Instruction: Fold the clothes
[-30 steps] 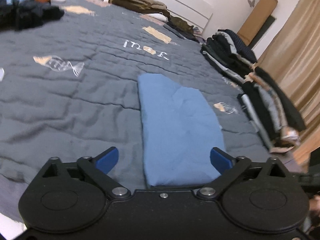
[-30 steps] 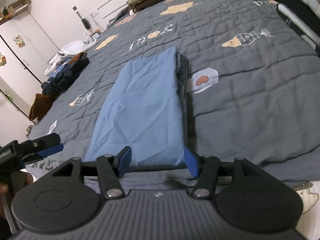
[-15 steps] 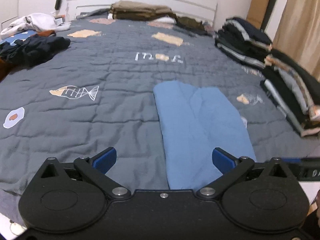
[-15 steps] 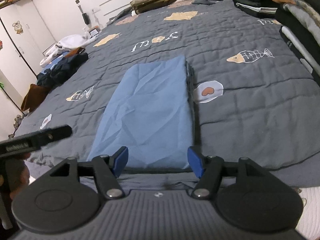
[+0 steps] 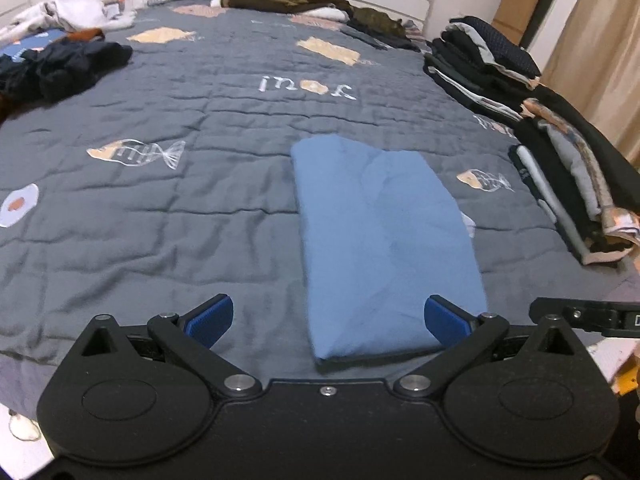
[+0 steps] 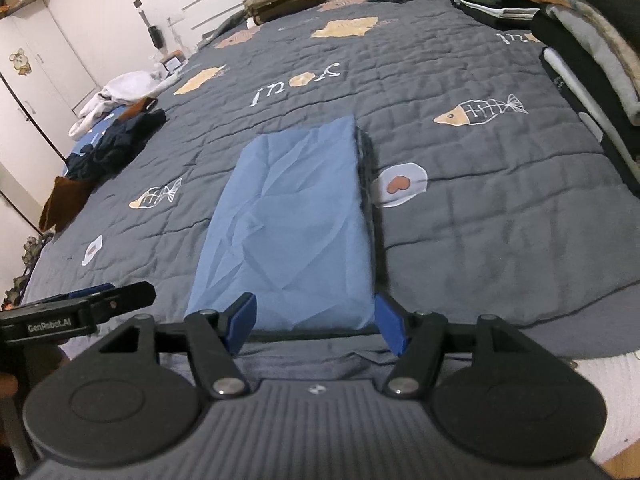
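A dark grey quilted bedspread (image 5: 200, 208), printed with fish skeletons, fried eggs and lettering, covers the whole bed. Along its right edge stand stacks of folded dark and grey clothes (image 5: 560, 160); at the far left lies a crumpled heap of black garments (image 5: 60, 68). The soft blue garment folded into a long rectangle (image 5: 380, 240) lies flat near the bed's near edge, faintly creased. Above its near end, the left gripper (image 5: 327, 320) has its blue-padded jaws spread wide and empty. The right gripper (image 6: 316, 320) also stands open, clear of the cloth.
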A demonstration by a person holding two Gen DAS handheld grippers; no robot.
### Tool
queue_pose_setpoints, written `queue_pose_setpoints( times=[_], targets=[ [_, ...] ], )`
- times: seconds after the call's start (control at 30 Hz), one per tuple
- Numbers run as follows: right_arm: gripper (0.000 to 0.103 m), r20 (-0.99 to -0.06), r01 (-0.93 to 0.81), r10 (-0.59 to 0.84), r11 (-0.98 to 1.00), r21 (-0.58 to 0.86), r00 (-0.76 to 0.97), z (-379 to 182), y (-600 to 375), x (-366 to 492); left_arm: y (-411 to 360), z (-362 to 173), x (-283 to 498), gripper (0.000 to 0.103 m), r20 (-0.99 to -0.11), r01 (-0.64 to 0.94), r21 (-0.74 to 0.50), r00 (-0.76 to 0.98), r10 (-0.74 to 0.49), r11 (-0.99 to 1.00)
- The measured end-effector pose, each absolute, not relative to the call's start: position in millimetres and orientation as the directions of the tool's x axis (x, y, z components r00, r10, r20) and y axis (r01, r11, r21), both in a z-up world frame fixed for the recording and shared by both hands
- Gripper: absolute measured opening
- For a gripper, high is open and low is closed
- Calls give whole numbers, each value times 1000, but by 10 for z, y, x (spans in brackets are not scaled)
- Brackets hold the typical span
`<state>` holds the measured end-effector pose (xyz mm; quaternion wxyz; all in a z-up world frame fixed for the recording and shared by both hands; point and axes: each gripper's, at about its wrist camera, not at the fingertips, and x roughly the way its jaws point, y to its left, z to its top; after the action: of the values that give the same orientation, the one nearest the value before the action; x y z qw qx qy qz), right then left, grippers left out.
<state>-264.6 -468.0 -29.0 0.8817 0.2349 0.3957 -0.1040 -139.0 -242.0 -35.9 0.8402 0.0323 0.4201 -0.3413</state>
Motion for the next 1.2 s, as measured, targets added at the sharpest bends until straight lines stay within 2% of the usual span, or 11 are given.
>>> queue_pose_setpoints(
  times=[0.37,0.7,1.07,1.2],
  targets=[
    [64,-758,357,-7,885,299,652,-36,-4647,-2667,-2439,-41,-1585,103,-743,623,-197,409,-530,757],
    [64,-780,336,-21,910,245,625,57,-4561,-2668,-2366,-11,-1607,103,-766,617,-160,415,-491,771],
    [64,-775,339,-30,910,240,631,129,-4535,-2724,-2304,25,-1643,102,-747,652,-166,407,-526,740],
    [64,-771,335,-33,912,237,636,167,-4510,-2740,-2280,-17,-1643,93,-749,665,-148,408,-522,732]
  ],
)
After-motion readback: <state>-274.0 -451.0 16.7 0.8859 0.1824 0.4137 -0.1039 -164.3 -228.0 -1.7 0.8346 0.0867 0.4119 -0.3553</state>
